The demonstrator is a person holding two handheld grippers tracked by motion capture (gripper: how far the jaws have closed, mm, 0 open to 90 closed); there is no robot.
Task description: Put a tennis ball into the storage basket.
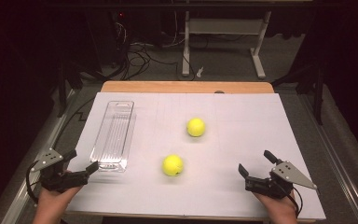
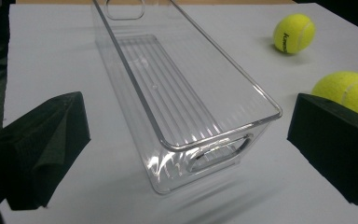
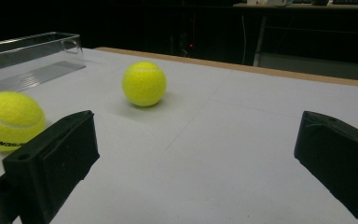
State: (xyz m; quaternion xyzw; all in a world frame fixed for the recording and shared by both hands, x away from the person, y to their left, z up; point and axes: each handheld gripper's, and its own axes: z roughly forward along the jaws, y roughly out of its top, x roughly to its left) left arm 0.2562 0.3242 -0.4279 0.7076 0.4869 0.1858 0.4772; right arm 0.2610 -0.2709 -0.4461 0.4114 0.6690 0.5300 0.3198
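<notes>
Two yellow tennis balls lie on the white table top: the near ball (image 1: 173, 165) (image 2: 347, 90) (image 3: 10, 120) and the far ball (image 1: 196, 127) (image 2: 294, 32) (image 3: 144, 83). A long clear plastic bin (image 1: 114, 135) (image 2: 177, 88) (image 3: 25, 51) stands empty at the left, lengthwise away from me. My left gripper (image 1: 80, 163) (image 2: 186, 154) is open at the table's near left corner, its jaws on either side of the bin's near end and short of it. My right gripper (image 1: 256, 163) (image 3: 196, 163) is open near the front right, empty, pointing toward the balls.
The white sheet (image 1: 242, 140) covers a wooden table (image 1: 186, 87). Beyond the far edge are a dark floor with cables (image 1: 140, 56) and a white desk frame (image 1: 223, 42). Open surface lies between the balls and the right gripper.
</notes>
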